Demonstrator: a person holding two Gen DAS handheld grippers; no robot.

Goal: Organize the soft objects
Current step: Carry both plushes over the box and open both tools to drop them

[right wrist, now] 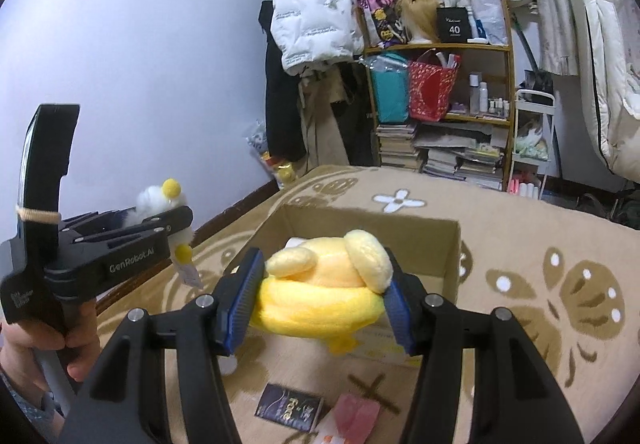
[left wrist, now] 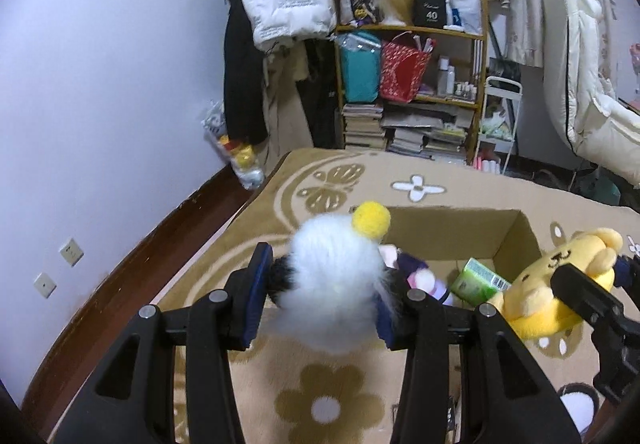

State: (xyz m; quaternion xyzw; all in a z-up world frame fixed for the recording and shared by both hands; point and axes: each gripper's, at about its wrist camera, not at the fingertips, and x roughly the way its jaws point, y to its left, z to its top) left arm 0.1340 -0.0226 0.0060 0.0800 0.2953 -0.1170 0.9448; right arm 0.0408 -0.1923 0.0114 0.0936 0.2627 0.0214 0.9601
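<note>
My left gripper (left wrist: 320,292) is shut on a fluffy white plush (left wrist: 332,276) with a yellow pom-pom, held above the near-left corner of an open cardboard box (left wrist: 516,240). My right gripper (right wrist: 320,296) is shut on a yellow plush dog (right wrist: 328,292) and holds it over the box's (right wrist: 448,256) near edge. The yellow plush dog also shows at the right of the left wrist view (left wrist: 560,280), and the white plush at the left of the right wrist view (right wrist: 160,200). Inside the box lie a small purple-and-pink plush (left wrist: 416,276) and a green carton (left wrist: 480,280).
The box sits on a beige flower-pattern rug (right wrist: 540,244). A dark card packet (right wrist: 290,406) and a pink packet (right wrist: 356,418) lie on the rug in front of the box. A cluttered shelf (right wrist: 440,104), hanging coats and a white wall stand behind.
</note>
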